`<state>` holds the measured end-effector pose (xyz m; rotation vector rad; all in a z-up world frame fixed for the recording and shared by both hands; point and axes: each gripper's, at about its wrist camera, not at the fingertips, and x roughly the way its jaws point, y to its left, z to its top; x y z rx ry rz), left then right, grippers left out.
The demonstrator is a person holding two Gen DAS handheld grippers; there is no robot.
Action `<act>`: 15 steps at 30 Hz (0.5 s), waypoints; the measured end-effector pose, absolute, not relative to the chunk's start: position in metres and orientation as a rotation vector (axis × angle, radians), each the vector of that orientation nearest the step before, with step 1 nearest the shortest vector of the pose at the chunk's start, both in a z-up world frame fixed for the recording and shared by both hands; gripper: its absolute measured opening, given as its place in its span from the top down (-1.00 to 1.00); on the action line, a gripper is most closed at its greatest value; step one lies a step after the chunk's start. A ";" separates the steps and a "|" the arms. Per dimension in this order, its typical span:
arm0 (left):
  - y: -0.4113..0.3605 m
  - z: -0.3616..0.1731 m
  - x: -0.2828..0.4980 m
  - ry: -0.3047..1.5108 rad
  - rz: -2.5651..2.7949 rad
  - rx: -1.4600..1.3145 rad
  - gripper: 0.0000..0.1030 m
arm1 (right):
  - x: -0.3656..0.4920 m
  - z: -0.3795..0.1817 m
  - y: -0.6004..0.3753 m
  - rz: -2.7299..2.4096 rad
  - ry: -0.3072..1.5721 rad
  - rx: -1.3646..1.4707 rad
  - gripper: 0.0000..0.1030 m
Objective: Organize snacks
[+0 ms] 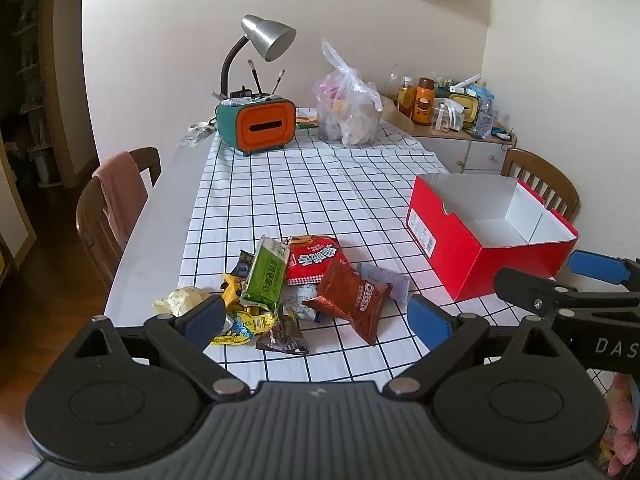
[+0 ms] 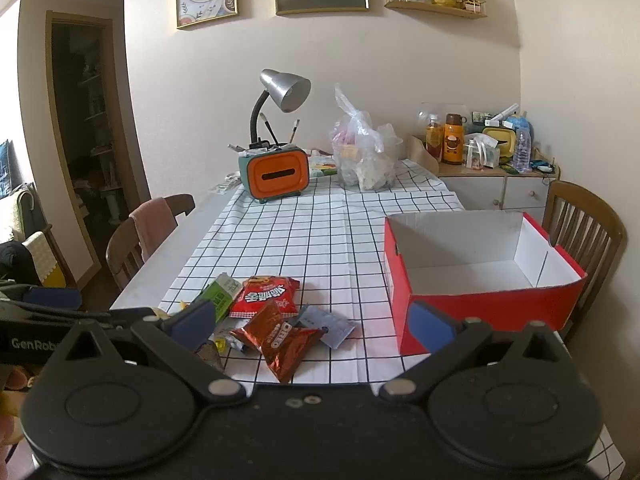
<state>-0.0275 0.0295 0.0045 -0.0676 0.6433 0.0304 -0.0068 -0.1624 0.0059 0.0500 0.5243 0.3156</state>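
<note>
You are holding both grippers, left (image 1: pixel 316 318) and right (image 2: pixel 314 322), with jaws wide open and empty above the table (image 1: pixel 160 216). The snacks (image 1: pixel 304 284) are lying in a pile on the checked cloth (image 1: pixel 304 184), and the red box (image 2: pixel 480 280) is standing open to their right. A lamp (image 2: pixel 280 96) and a plastic bag (image 2: pixel 366 152) are sitting near the wall.

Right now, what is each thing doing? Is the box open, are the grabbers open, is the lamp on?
Red box: open, empty.
Left gripper: open, holding nothing.
Right gripper: open, holding nothing.
Oreo packet: sealed, lying in the snack pile.
Green packet: lying on top of other snacks.
Desk lamp: looks off.
Plastic bag: full, standing upright.
</note>
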 end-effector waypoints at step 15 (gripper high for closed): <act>0.034 0.004 -0.028 0.648 0.024 -0.082 -0.90 | -0.007 0.007 -0.157 0.324 0.525 0.037 -0.99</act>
